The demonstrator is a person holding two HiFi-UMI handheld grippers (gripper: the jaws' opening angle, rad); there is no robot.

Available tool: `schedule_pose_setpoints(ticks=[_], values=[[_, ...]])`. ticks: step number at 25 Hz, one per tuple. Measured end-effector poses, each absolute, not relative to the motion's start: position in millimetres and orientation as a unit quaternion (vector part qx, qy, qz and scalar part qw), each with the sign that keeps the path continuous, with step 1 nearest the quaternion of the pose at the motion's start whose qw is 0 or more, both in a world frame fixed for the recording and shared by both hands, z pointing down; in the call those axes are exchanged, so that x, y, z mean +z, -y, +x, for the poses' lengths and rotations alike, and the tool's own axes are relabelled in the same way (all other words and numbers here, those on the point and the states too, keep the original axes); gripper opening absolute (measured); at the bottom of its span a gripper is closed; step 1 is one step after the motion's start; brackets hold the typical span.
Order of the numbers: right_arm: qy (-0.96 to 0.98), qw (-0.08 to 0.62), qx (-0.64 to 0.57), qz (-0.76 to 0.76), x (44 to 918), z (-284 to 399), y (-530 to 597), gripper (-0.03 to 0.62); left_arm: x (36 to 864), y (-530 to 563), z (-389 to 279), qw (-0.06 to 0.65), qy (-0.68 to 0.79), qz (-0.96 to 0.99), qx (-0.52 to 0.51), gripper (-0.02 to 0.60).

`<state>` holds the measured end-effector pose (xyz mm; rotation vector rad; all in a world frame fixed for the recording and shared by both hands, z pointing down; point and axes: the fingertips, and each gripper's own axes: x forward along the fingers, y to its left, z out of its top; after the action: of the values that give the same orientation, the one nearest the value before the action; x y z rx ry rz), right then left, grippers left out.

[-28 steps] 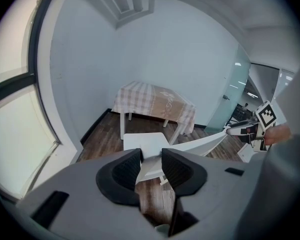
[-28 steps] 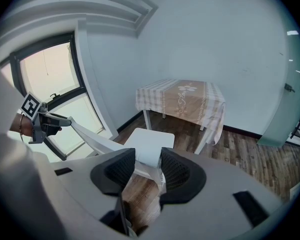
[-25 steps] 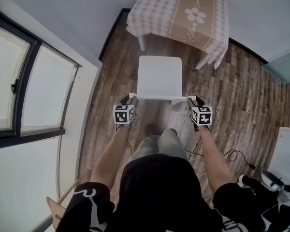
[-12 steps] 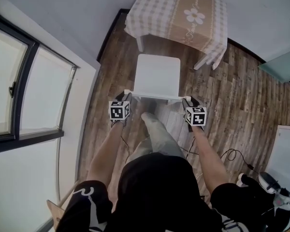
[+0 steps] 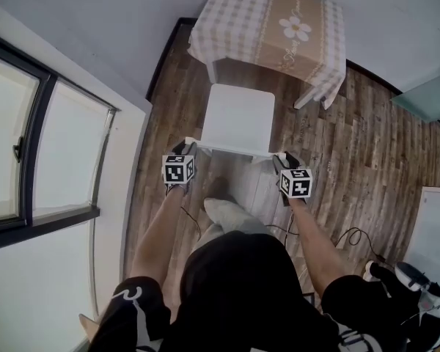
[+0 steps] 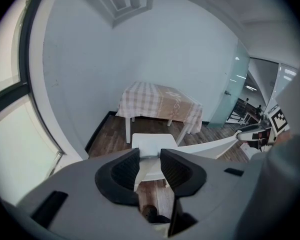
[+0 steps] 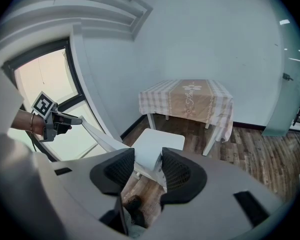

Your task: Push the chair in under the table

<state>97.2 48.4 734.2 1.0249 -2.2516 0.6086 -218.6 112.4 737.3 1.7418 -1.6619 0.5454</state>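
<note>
Chair [image 5: 238, 116] is standing just short of table [image 5: 235, 20], seat facing it. Prob light, stiff, sliding easily on wood floor; best hold = backrest top-rail ends. Left gripper [image 5: 186, 149] is closing on one end, right gripper [image 5: 279, 158] is clamping the other. Gripper views are showing pads on rail; head view is showing the chair-table gap.

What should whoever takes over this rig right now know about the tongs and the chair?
Left tongs: jaws closing on the left end of the backrest of the white chair.
Right tongs: clamped on the backrest's right end.
The chair faces the table. Its seat front is near the table's near edge, and the seat is not yet under it.
Done: grip and line-up.
To do: push the chair in under the table, then release.
</note>
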Motion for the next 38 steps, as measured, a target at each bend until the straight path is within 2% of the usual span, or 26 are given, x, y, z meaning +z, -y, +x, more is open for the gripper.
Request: schedule_pose_setpoints(ticks=[12, 38], values=[[0.819, 0.282, 0.237, 0.44, 733.8, 53.8, -47.7, 0.189, 737.7, -82.1, -265.9, 0.313, 0.599, 0.702, 0.225, 0.14], [0.791, 0.268, 0.234, 0.498, 730.6, 54.0, -33.8, 0.176, 737.5, -66.6, -268.0, 0.307, 0.585, 0.72, 0.214, 0.146]])
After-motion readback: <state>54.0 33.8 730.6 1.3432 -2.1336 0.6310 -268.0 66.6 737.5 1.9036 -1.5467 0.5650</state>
